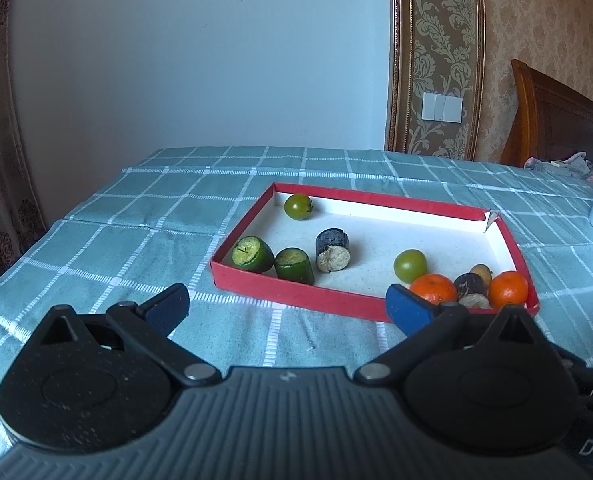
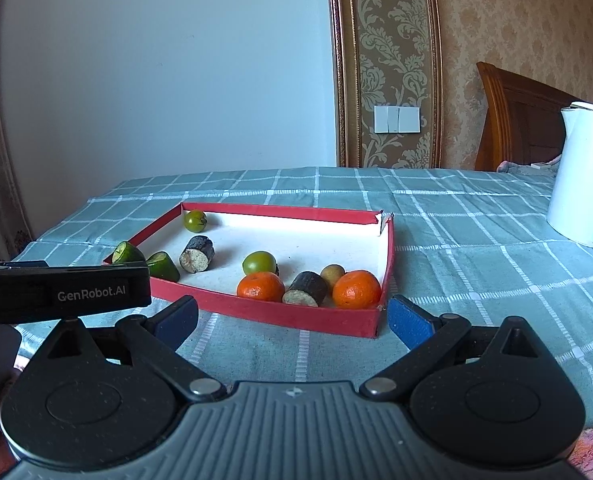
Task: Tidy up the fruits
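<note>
A shallow red tray (image 1: 296, 296) (image 2: 264, 312) with a white floor lies on the checked cloth. In it sit two oranges (image 1: 433, 288) (image 2: 355, 289), two green tomatoes (image 1: 409, 266) (image 2: 259, 262), two green cucumber pieces (image 1: 294, 266) (image 2: 162, 266), two dark sugarcane pieces (image 1: 332, 250) (image 2: 197, 255) and a small brown fruit (image 2: 332, 274). My left gripper (image 1: 288, 308) stands open just short of the tray's near wall, with nothing between its fingers. My right gripper (image 2: 292, 316) is open too, facing the tray's near right corner.
A white electric kettle (image 2: 582, 176) stands on the table at the right. The other gripper's black body (image 2: 60, 292) crosses the left of the right wrist view. The cloth-covered table (image 1: 136, 232) ends at a wall behind; a wooden headboard (image 2: 516, 120) lies beyond.
</note>
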A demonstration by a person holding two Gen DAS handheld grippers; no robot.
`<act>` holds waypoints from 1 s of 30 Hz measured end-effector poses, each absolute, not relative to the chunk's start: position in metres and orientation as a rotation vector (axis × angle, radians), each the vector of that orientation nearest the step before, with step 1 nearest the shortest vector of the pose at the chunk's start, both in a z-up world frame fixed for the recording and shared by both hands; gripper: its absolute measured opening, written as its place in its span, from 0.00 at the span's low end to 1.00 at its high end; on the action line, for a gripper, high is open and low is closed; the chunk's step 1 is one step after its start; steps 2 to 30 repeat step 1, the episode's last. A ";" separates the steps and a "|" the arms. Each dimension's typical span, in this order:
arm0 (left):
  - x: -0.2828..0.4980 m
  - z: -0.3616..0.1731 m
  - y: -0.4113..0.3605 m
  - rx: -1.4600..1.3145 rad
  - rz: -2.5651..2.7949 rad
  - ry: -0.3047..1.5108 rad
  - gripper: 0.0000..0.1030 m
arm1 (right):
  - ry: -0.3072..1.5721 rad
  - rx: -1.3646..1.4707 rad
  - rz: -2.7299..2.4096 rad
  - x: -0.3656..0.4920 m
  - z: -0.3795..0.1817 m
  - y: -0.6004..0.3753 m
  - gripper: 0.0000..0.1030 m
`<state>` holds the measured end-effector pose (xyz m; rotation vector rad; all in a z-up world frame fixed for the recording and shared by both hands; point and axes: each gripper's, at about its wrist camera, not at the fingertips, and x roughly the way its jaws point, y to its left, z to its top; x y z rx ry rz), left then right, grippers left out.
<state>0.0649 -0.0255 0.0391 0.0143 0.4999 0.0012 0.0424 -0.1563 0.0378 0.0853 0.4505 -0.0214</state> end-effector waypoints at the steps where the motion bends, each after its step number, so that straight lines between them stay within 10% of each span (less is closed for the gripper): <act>1: 0.065 0.038 -0.024 0.010 0.004 0.501 1.00 | 0.451 0.085 -0.022 0.042 0.038 -0.156 0.99; 30: 0.065 0.038 -0.024 0.010 0.004 0.501 1.00 | 0.451 0.085 -0.022 0.042 0.038 -0.156 0.99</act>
